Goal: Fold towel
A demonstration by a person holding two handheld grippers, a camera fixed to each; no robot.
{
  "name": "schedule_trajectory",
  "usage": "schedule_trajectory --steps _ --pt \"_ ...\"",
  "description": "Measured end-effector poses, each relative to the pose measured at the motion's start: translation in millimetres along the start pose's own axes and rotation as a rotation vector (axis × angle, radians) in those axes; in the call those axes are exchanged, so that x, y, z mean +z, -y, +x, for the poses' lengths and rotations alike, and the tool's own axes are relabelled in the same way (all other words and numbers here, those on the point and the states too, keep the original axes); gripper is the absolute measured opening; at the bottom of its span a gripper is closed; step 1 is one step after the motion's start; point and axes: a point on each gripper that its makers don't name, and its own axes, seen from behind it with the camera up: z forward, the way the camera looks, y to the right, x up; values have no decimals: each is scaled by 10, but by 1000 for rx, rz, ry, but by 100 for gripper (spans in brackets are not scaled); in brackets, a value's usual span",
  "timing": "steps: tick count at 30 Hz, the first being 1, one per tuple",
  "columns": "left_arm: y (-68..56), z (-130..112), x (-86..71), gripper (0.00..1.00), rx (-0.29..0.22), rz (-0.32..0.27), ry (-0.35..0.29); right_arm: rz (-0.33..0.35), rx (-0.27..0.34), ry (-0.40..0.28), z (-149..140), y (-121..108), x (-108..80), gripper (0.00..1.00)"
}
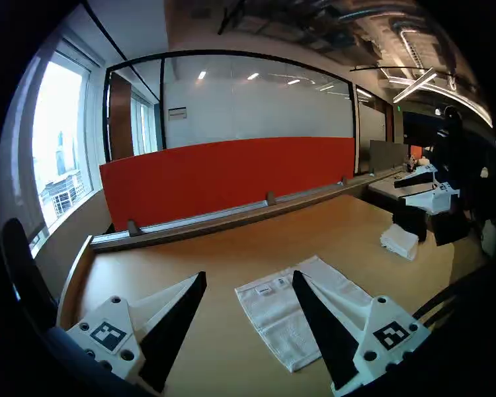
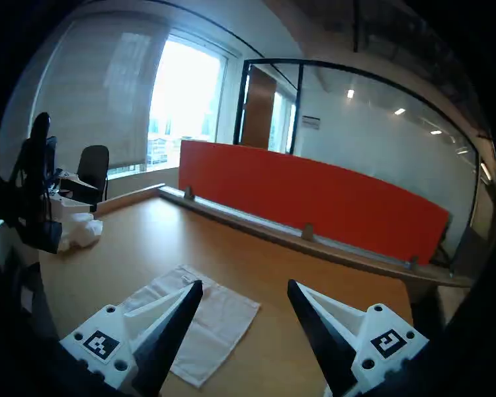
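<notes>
White rectangular towel (image 1: 274, 314), flat on your wooden surface (image 1: 301, 231).
Left claw (image 1: 248, 274), right claw (image 2: 245, 283): both spread wide, gripping nothing.

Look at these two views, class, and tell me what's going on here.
A person holds a gripper in each hand above a wooden desk. A white towel lies spread flat on it, not yet folded. The left gripper and right gripper both have their fingers open and hover over the towel, neither gripping it. A second white cloth sits farther off on the desk.
</notes>
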Motion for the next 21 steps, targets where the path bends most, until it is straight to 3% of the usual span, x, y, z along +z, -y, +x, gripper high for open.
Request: schedule_trajectory --steps 6,21 --pt "-84 -133 10 96 13 -41 26 58 -7 48 -171 131 55 100" --pt "-282 -664 129 97 35 -83 98 96 -28 122 -711 307 187 100"
